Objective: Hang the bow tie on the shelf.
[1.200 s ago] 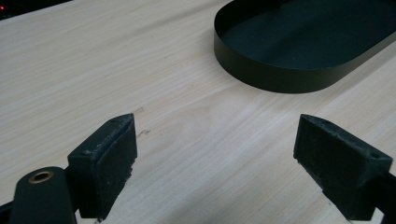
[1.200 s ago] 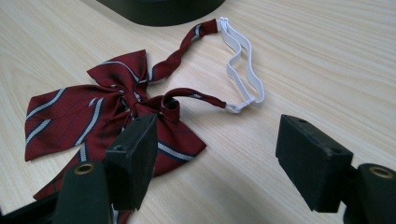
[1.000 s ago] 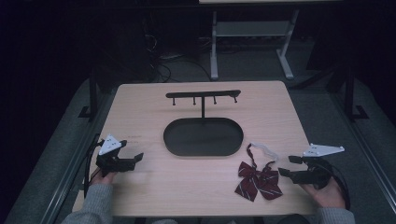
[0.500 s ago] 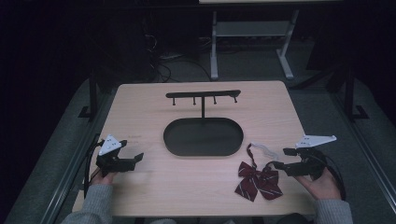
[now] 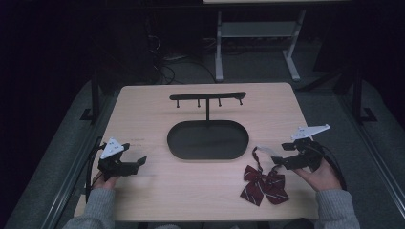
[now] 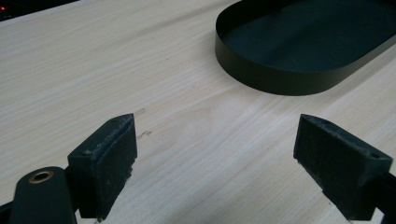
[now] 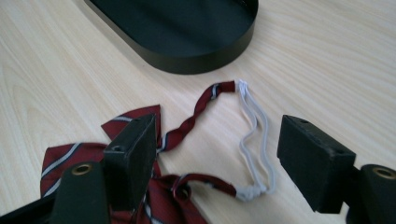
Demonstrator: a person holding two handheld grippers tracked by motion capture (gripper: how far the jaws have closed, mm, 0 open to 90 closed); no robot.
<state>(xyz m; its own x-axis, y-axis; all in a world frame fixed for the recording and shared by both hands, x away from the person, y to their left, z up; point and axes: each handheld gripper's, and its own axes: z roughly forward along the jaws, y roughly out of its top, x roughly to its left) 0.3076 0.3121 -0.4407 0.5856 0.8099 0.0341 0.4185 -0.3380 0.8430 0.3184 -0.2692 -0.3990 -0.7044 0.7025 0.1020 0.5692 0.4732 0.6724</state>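
Observation:
A dark red striped bow tie (image 5: 264, 185) lies at the table's front right, and its twisted strap (image 7: 196, 114) ends in a white elastic loop (image 7: 243, 87). My right gripper (image 5: 279, 157) is open just right of the bow. In the right gripper view its jaws (image 7: 219, 130) straddle the strap and the loop without touching them. A black oval tray (image 5: 207, 156) with a T-shaped hook rack (image 5: 207, 97) stands mid-table. My left gripper (image 5: 134, 155) rests open at the front left, with bare wood between its jaws (image 6: 212, 135).
The tray's wall (image 6: 280, 81) is ahead and to the right of the left jaws, and its end (image 7: 187, 60) lies just beyond the strap. A white metal frame (image 5: 253, 33) and cables sit on the dark floor behind the table.
My right gripper has moved left toward the bow tie and now sits by its strap. The left gripper and the bow tie have stayed put.

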